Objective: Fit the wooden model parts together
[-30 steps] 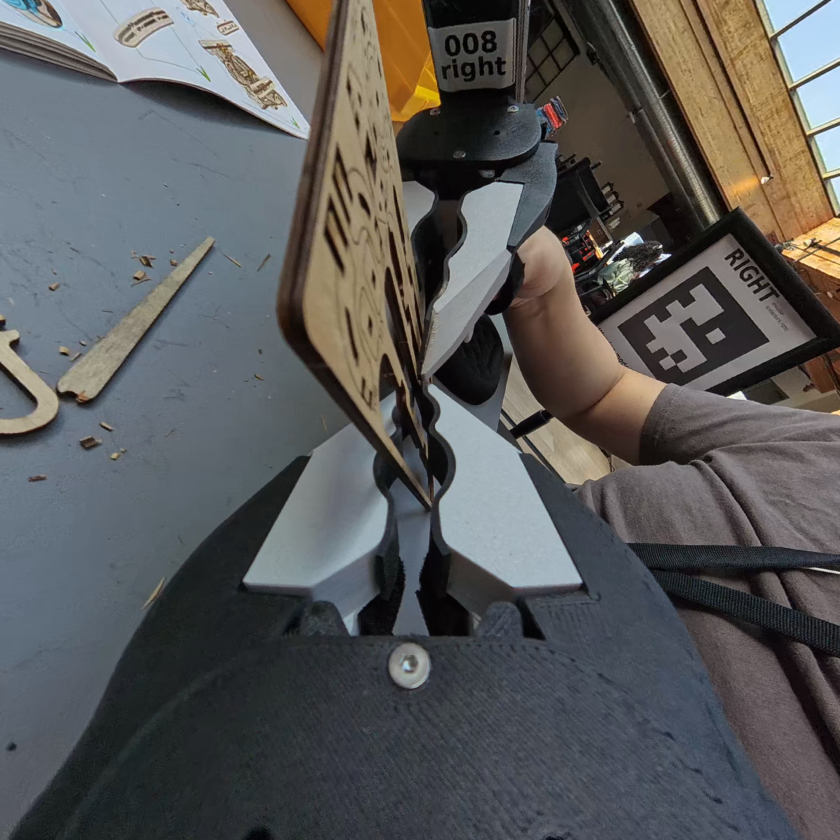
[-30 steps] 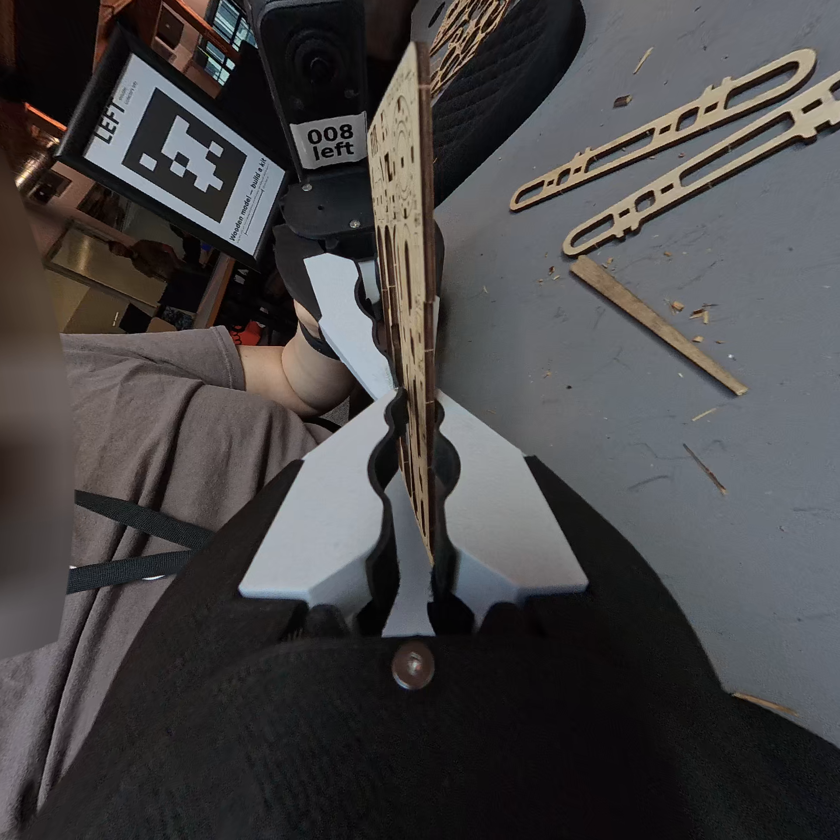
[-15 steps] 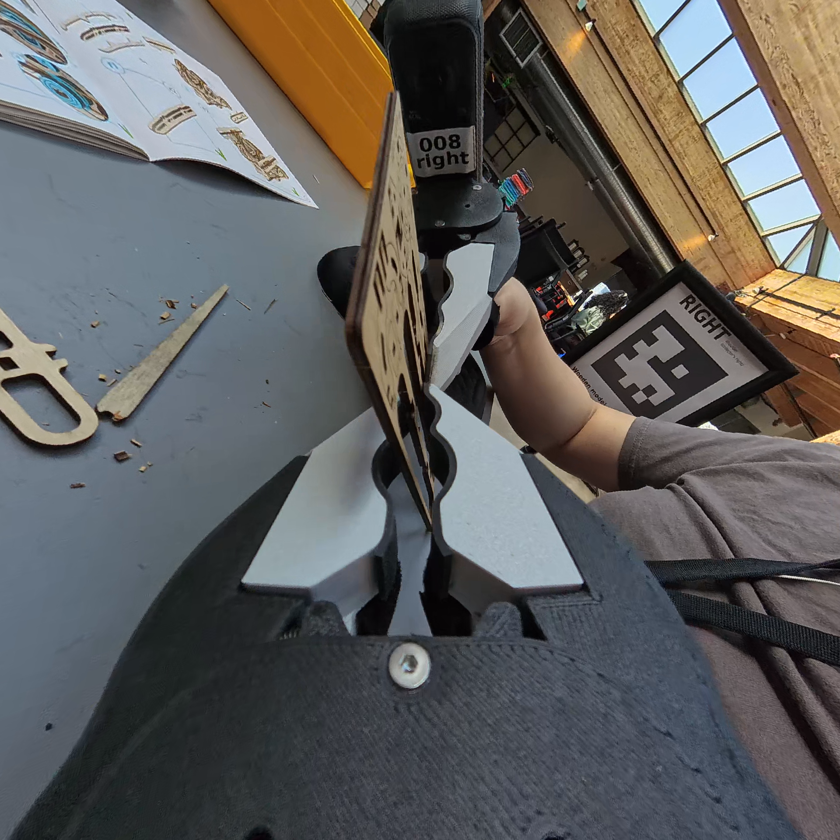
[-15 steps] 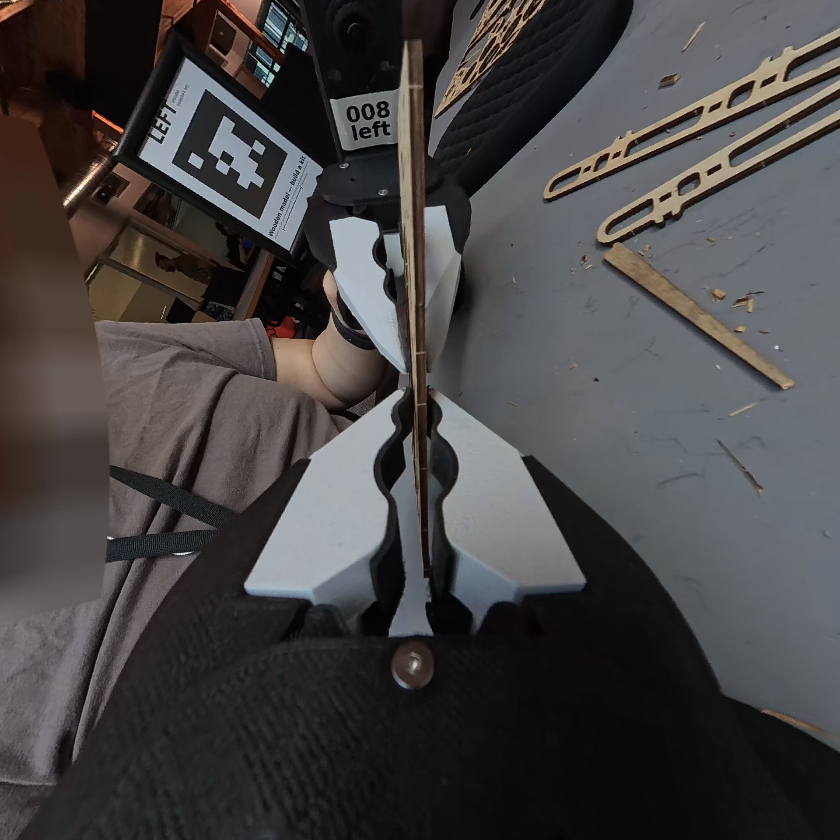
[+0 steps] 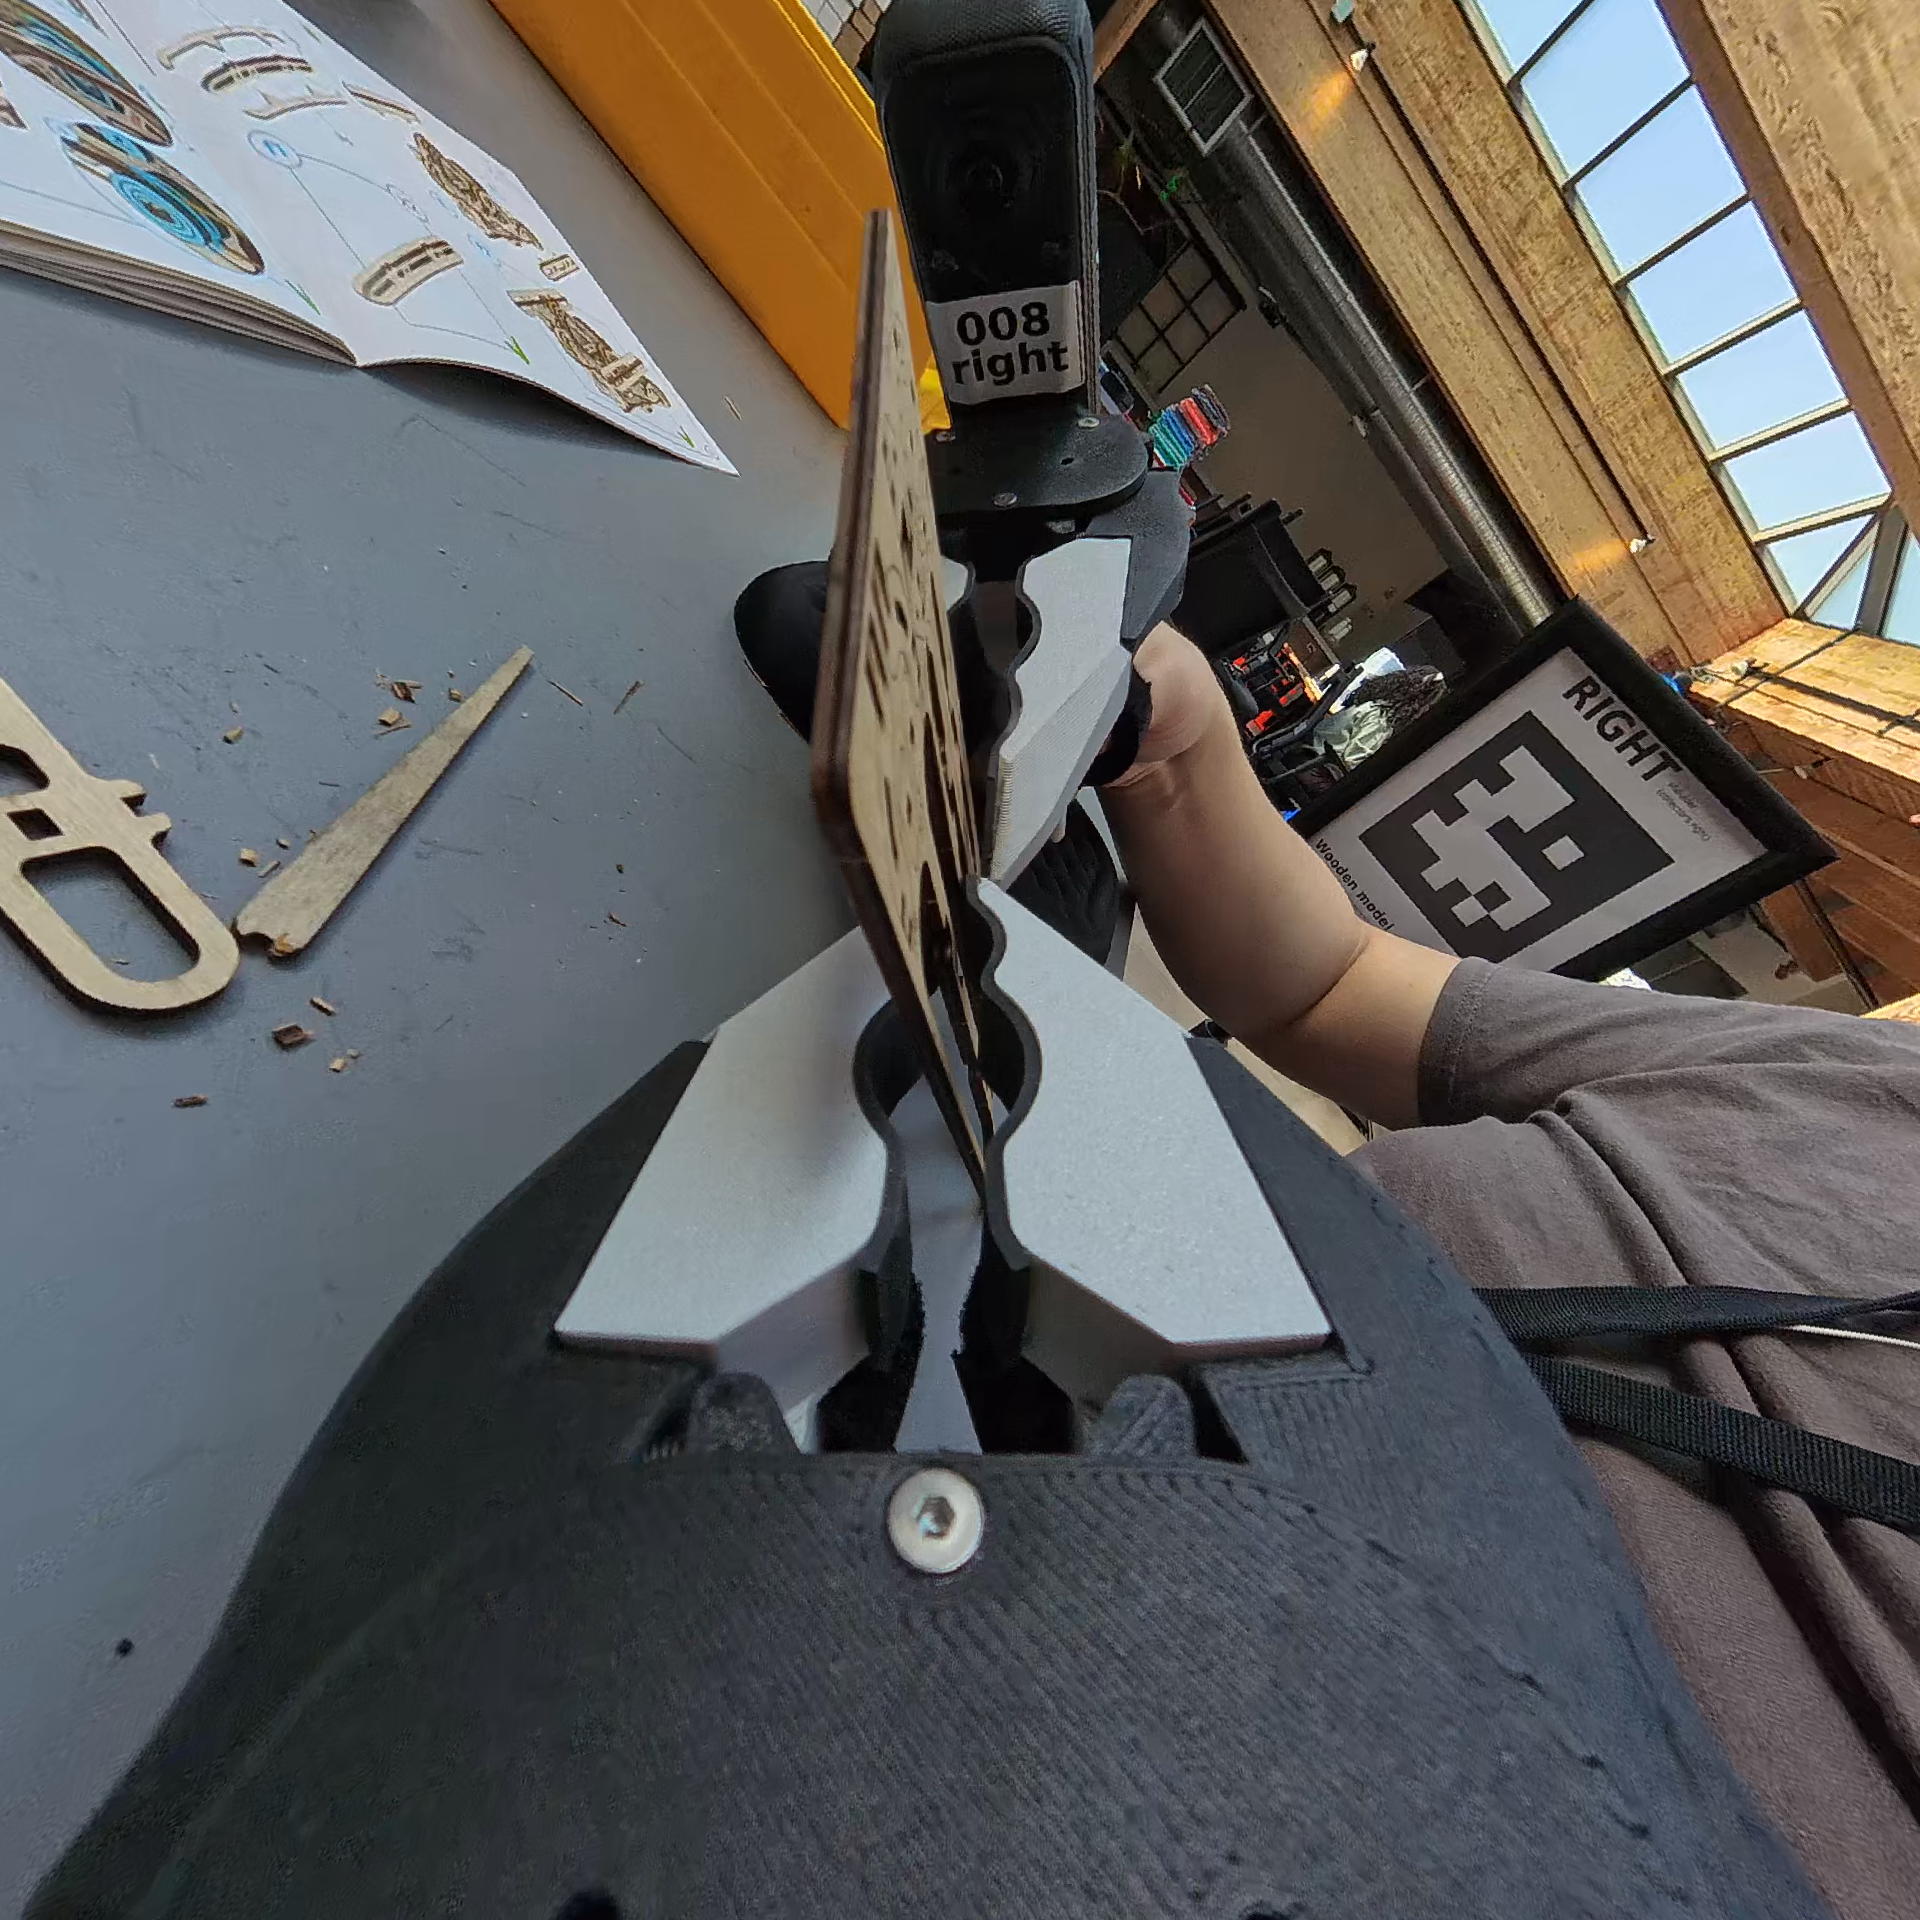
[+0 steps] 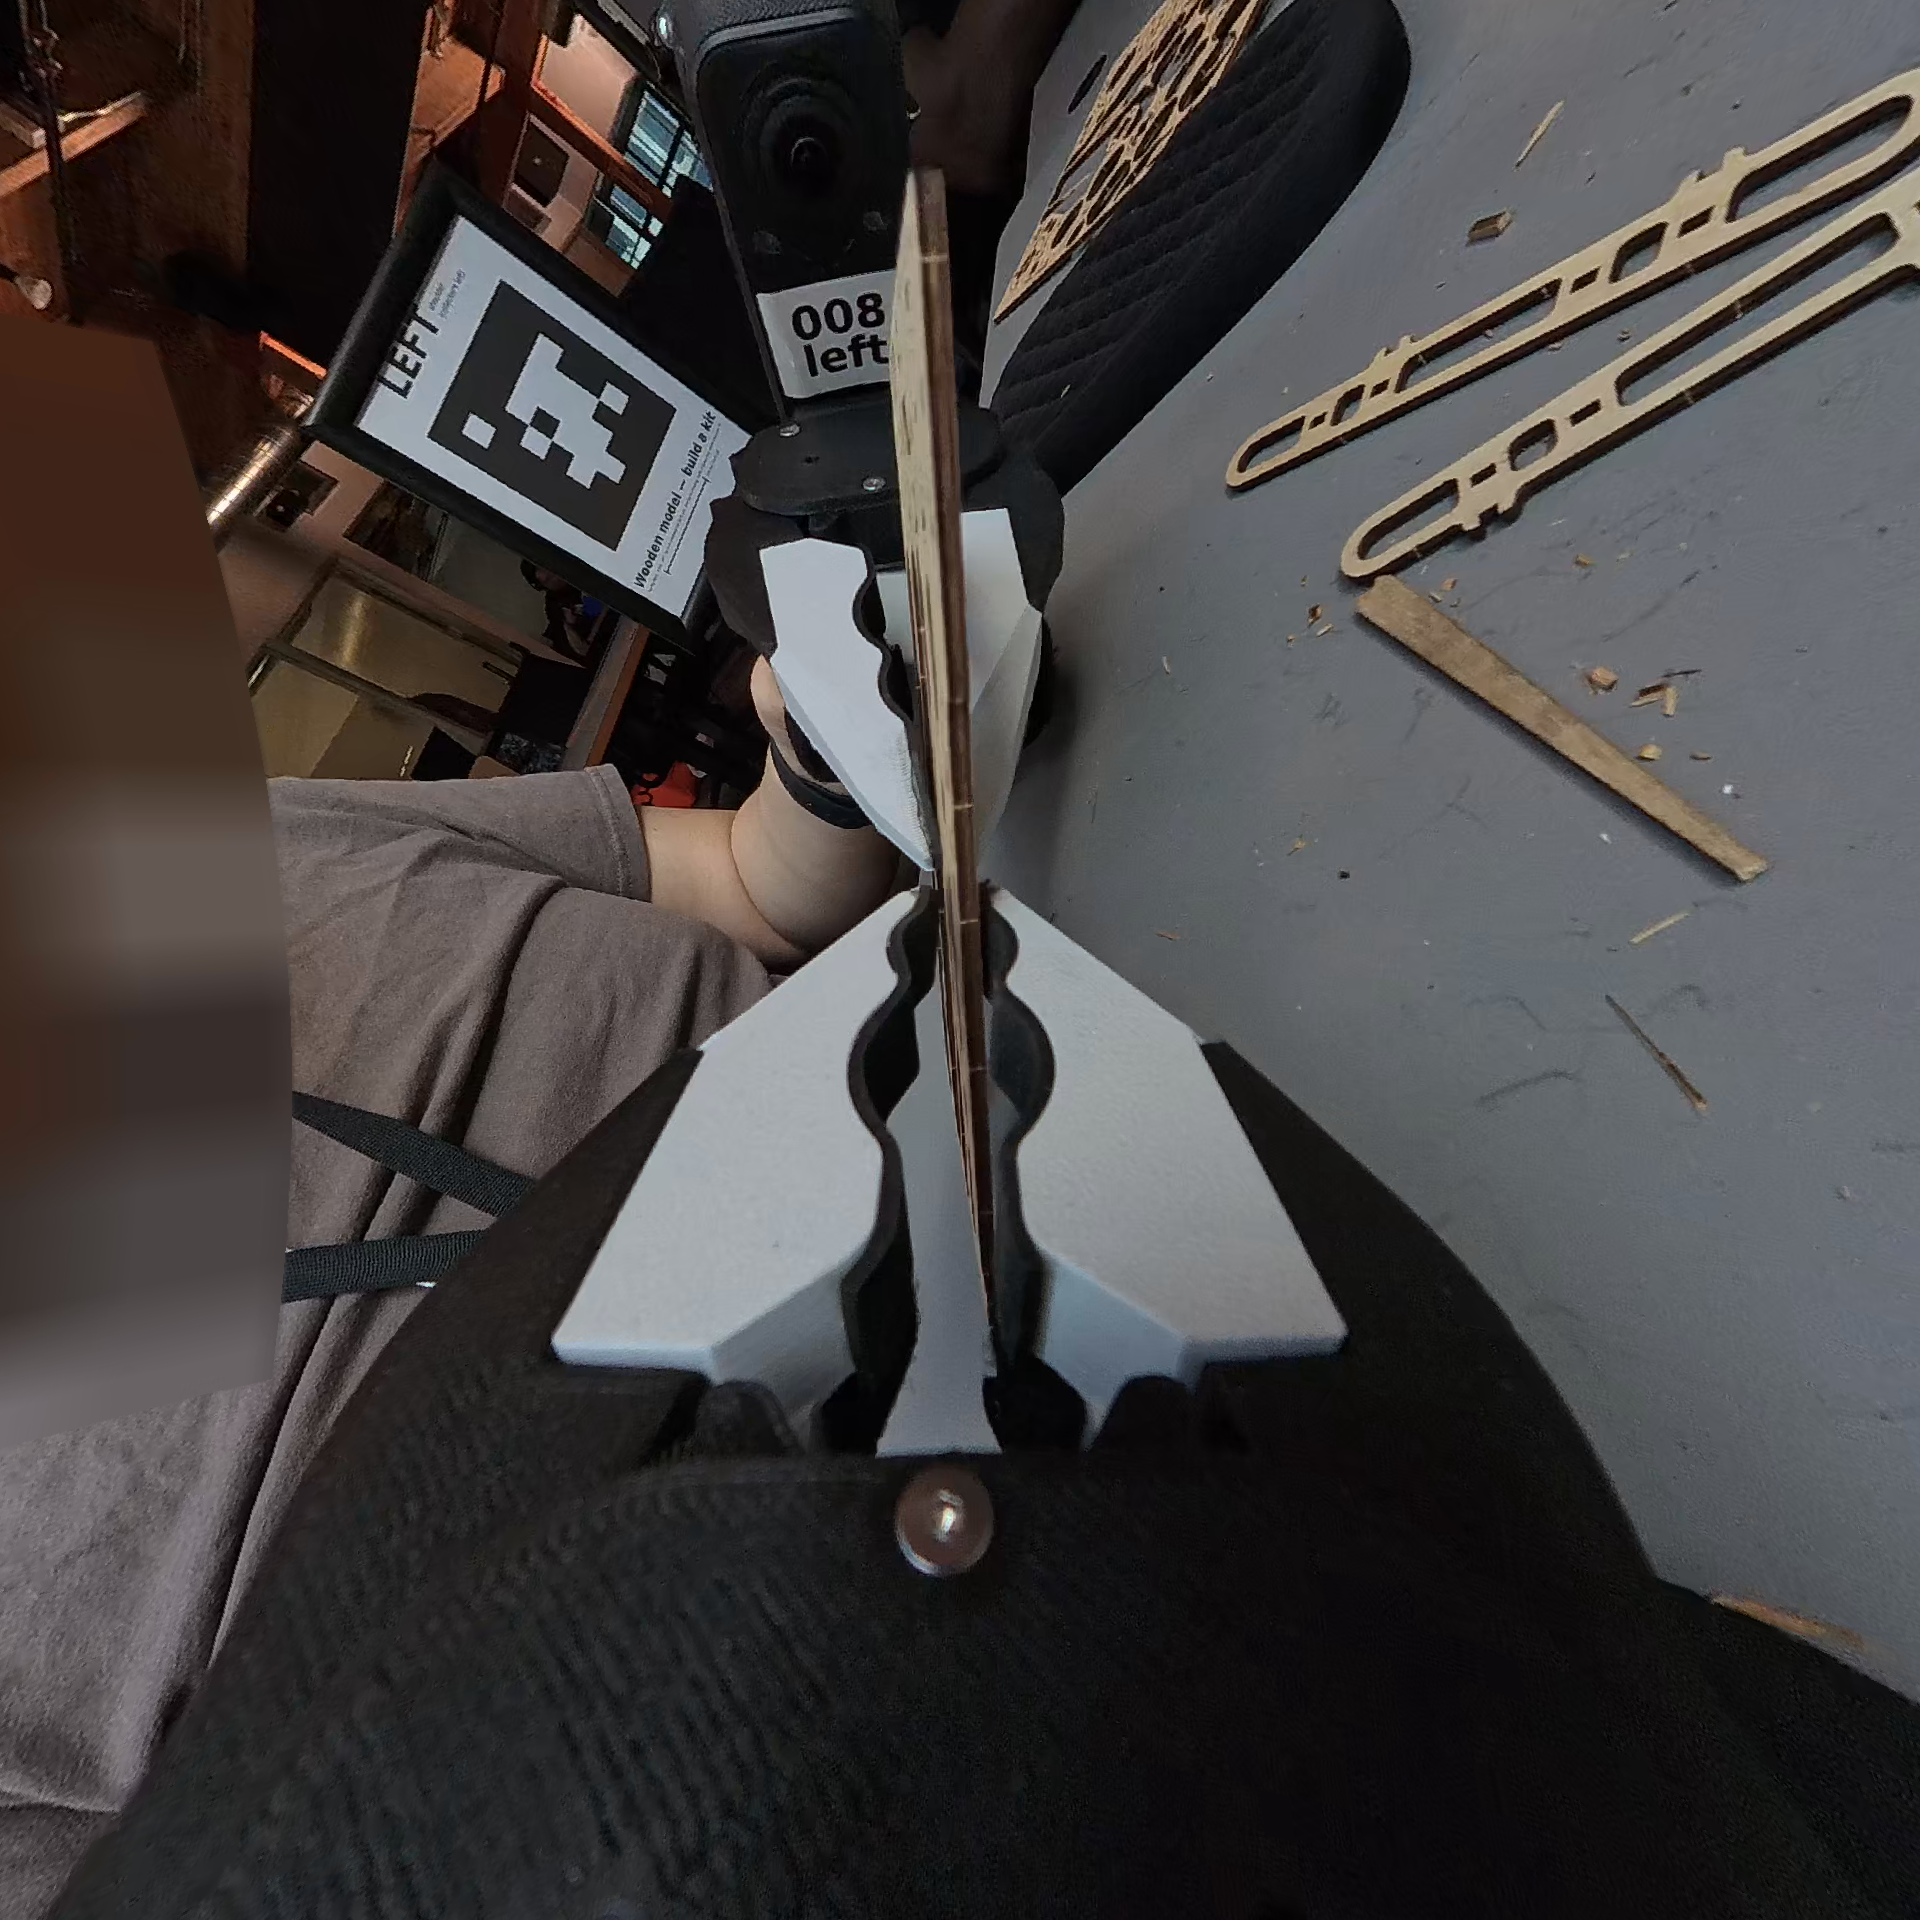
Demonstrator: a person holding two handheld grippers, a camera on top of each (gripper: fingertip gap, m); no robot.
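A thin laser-cut wooden sheet [image 5: 894,665] stands on edge above the grey table [image 5: 312,1143], held between both grippers. My left gripper [image 5: 961,925] is shut on its near lower corner. My right gripper [image 5: 992,831] faces it from beyond and is shut on the same sheet. In the right wrist view the sheet [image 6: 928,499] is almost exactly edge-on, with my right gripper [image 6: 951,914] clamped on its near end and my left gripper [image 6: 928,831] on the far end. The fingertips of the two grippers nearly meet.
Two long slotted wooden parts [image 6: 1579,301] [image 6: 1621,416] and a thin wooden offcut strip [image 6: 1558,727] lie on the table among chips. An open instruction booklet [image 5: 312,208] lies at the back. Another cut-out sheet [image 6: 1132,135] rests on a black pad. A person's arm [image 5: 1247,904] is close by.
The sheet has turned from slanted to nearly edge-on in both views, and the two grippers have drawn farther back from each other's cameras. Both stay shut on it.
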